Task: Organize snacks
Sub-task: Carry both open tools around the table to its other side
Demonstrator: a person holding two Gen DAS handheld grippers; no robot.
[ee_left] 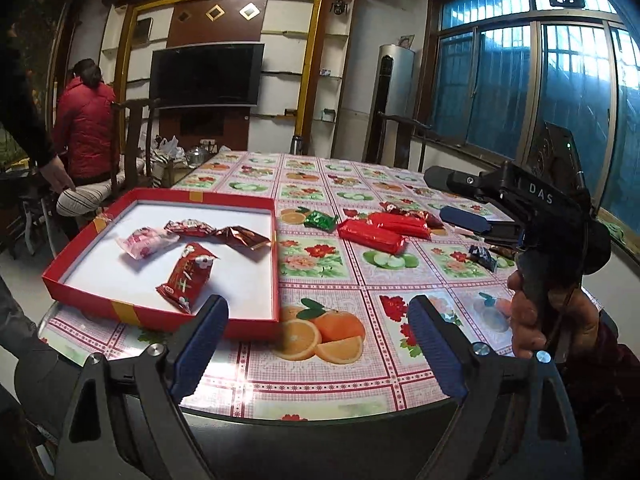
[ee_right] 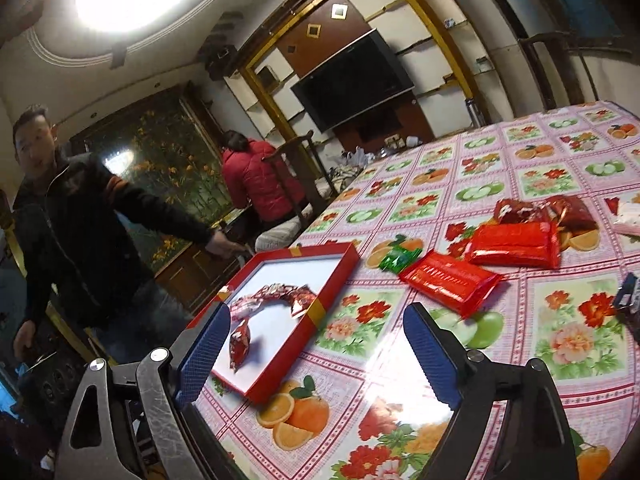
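Our red box sits near the table's edge with four snacks inside. More red packs lie loose beside it. We hold the left gripper and right gripper wide open, empty.

Right wrist view: the red box lies partly behind the left finger of the right gripper, its near-left corner hidden. A blue packet far right of this gripper is cut off by the picture's edge, its print unreadable. Left wrist view: the near edge of the box is covered by the left finger of the left gripper. Dark packets ahead and right of it lie partly behind the right gripper; their kind cannot be told.
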